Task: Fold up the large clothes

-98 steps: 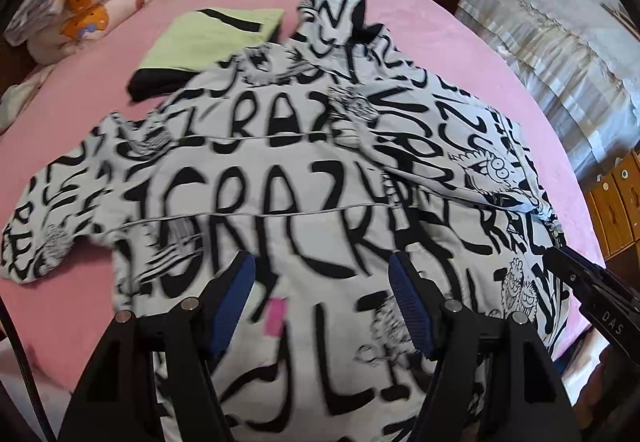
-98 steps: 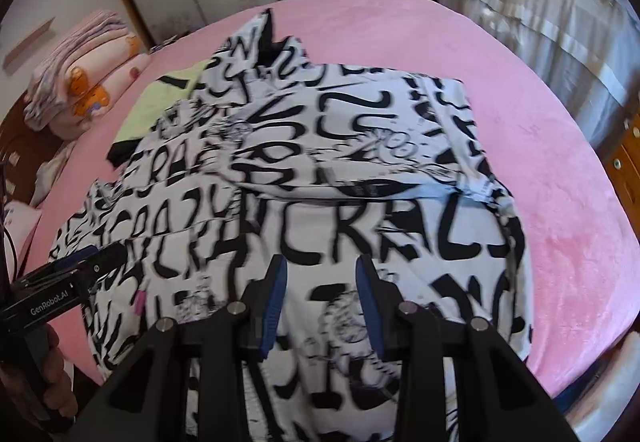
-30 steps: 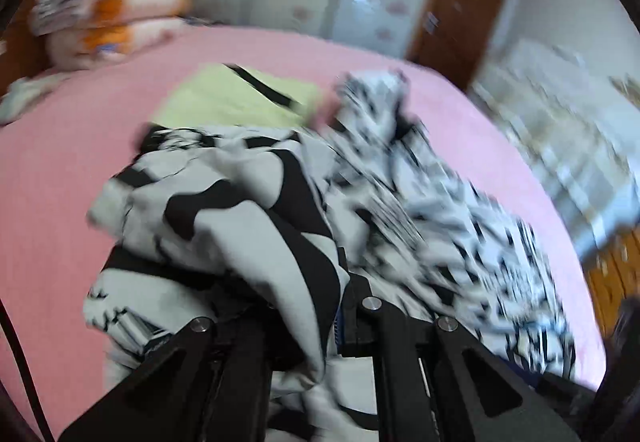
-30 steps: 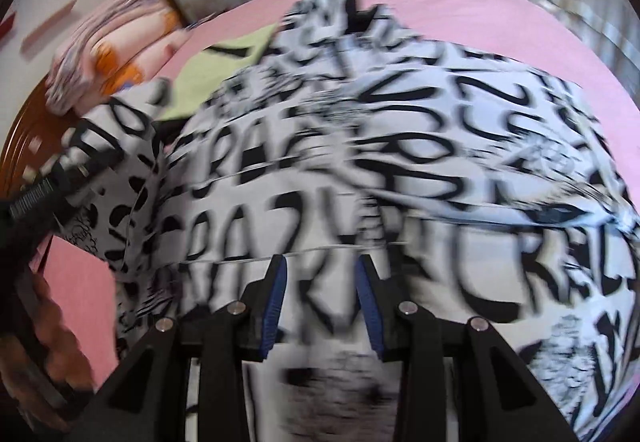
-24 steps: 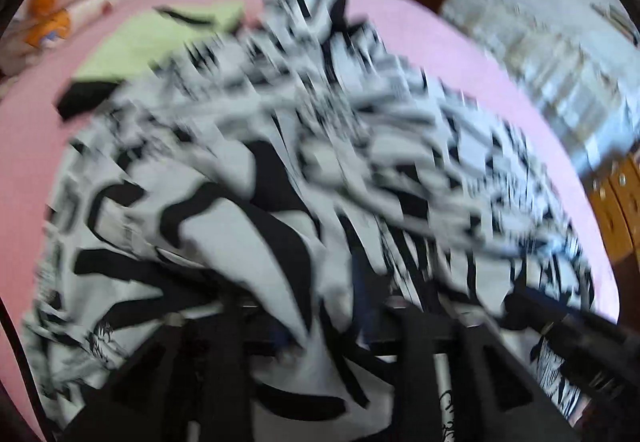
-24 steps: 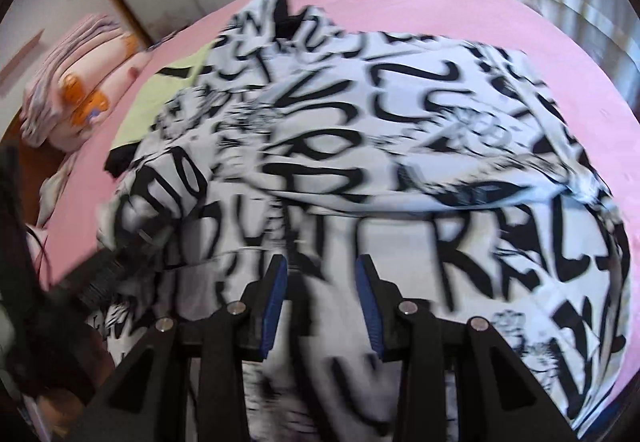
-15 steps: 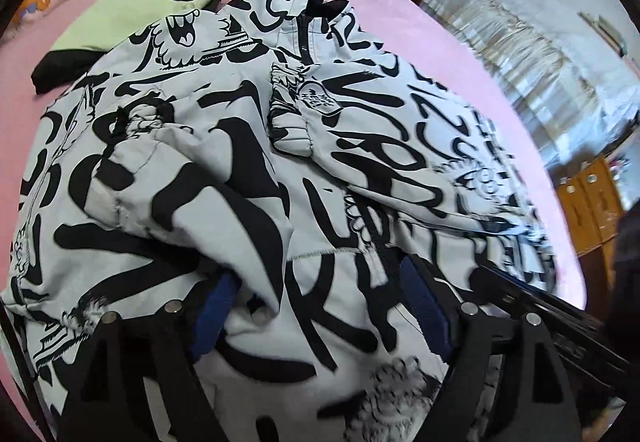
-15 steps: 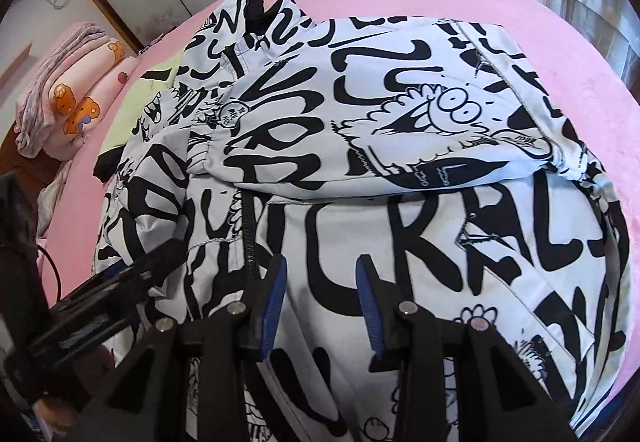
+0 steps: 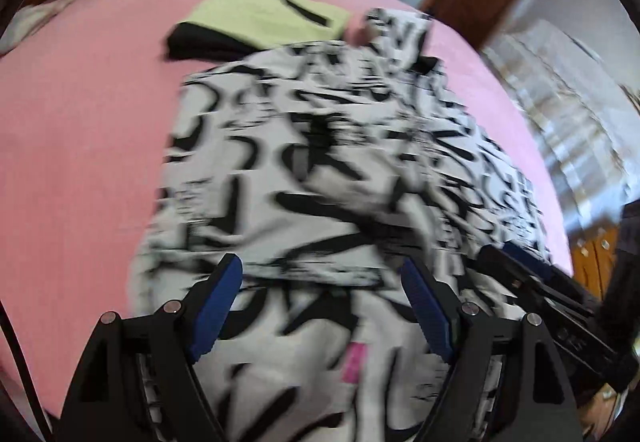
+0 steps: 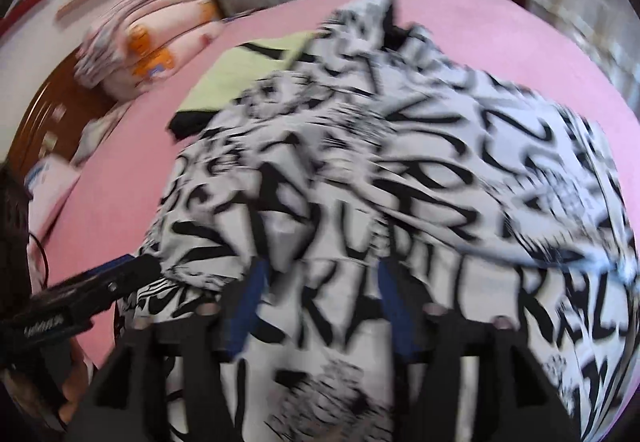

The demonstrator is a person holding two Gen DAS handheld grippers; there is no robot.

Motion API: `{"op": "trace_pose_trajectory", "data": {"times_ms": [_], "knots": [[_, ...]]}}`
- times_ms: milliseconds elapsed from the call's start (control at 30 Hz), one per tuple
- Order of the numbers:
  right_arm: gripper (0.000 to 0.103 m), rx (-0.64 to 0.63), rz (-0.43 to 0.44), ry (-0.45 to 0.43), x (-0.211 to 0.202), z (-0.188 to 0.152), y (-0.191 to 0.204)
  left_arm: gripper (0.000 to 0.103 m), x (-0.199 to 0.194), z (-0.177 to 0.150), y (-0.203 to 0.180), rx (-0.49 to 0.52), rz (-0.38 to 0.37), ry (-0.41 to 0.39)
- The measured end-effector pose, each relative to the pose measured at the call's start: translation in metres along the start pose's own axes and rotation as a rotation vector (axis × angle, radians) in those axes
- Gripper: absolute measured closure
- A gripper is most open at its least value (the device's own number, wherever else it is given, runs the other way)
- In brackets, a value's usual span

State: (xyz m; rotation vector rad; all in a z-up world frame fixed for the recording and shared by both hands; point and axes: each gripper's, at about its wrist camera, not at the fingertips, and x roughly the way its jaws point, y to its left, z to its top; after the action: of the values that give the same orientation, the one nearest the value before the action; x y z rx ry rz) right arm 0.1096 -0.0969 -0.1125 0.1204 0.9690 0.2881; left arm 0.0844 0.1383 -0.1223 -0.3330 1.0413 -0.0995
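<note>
Both claws hang spread and empty, tilted down over the near hem: the left claw [image 9: 322, 306] wide, the right claw [image 10: 320, 306] with jaws that have just been opening, nothing between them. The printed jacket [image 9: 320, 170] lies on the pink bed [image 9: 88, 130], sleeves folded in loosely. A careless hem grab could, I judge, drag those sleeves out or push the far collar onto the green garment [image 9: 260, 14].

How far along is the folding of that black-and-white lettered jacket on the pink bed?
Partly done. Both sleeves of the black-and-white lettered jacket look folded in over its body on the pink bed cover. A folded yellow-green and black garment already lies behind it. Nothing is gripped: the left tool stands open, and the right tool has just been opening, both above the hem. Folding the body lengthwise seems left.
</note>
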Motion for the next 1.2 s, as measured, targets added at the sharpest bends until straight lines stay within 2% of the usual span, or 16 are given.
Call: {"op": "trace_pose_trajectory", "data": {"times_ms": [167,367,400,433,467,500,567,633,767,800,833,867,933,1033,1100,1200], "knots": [[0.036,-0.247,-0.069,-0.018,0.025,0.007,0.059,0.023,0.007,-0.003,0.041,-0.093,0.049,0.017],[0.036,-0.533,-0.288,0.042,0.092,0.002,0.097,0.023,0.013,-0.008,0.056,-0.123,0.039,0.028],[0.038,-0.556,-0.318,0.057,0.100,0.003,0.099,0.023,0.012,-0.009,0.056,-0.123,0.039,0.027],[0.064,-0.565,-0.328,0.067,0.106,0.005,0.099,0.023,0.012,-0.009,0.055,-0.124,0.039,0.024],[0.081,-0.553,-0.307,0.086,0.109,0.010,0.096,0.023,0.011,-0.008,0.056,-0.124,0.039,0.020],[0.091,-0.533,-0.290,0.099,0.109,0.017,0.093,0.023,0.010,-0.008,0.055,-0.125,0.038,0.017],[0.093,-0.460,-0.243,0.066,0.096,0.033,0.083,0.023,0.008,-0.008,0.056,-0.130,0.032,0.006],[0.094,-0.386,-0.202,-0.023,0.067,0.054,0.073,0.023,0.006,-0.007,0.054,-0.134,0.024,-0.006],[0.094,-0.195,-0.052,-0.221,-0.003,0.080,0.030,0.023,0.003,-0.007,0.049,-0.126,-0.010,-0.026],[0.093,-0.146,-0.039,-0.247,-0.013,0.081,0.015,0.023,0.003,-0.008,0.048,-0.123,-0.018,-0.026],[0.087,-0.090,-0.036,-0.253,-0.018,0.078,-0.002,0.023,0.005,-0.009,0.045,-0.117,-0.022,-0.023],[0.082,-0.039,-0.038,-0.233,-0.016,0.073,-0.018,0.023,0.008,-0.010,0.043,-0.110,-0.021,-0.017],[0.054,0.056,-0.087,-0.109,0.005,0.054,-0.052,0.023,0.013,-0.011,0.038,-0.100,-0.019,0.002],[0.052,0.144,-0.147,0.092,0.037,0.014,-0.089,0.023,0.020,-0.012,0.033,-0.084,-0.016,0.026],[0.052,0.168,-0.145,0.127,0.037,-0.004,-0.101,0.023,0.023,-0.009,0.031,-0.059,-0.002,0.032],[0.052,0.183,-0.092,0.102,0.024,-0.007,-0.109,0.023,0.027,0.003,0.032,-0.015,0.024,0.032]]}}
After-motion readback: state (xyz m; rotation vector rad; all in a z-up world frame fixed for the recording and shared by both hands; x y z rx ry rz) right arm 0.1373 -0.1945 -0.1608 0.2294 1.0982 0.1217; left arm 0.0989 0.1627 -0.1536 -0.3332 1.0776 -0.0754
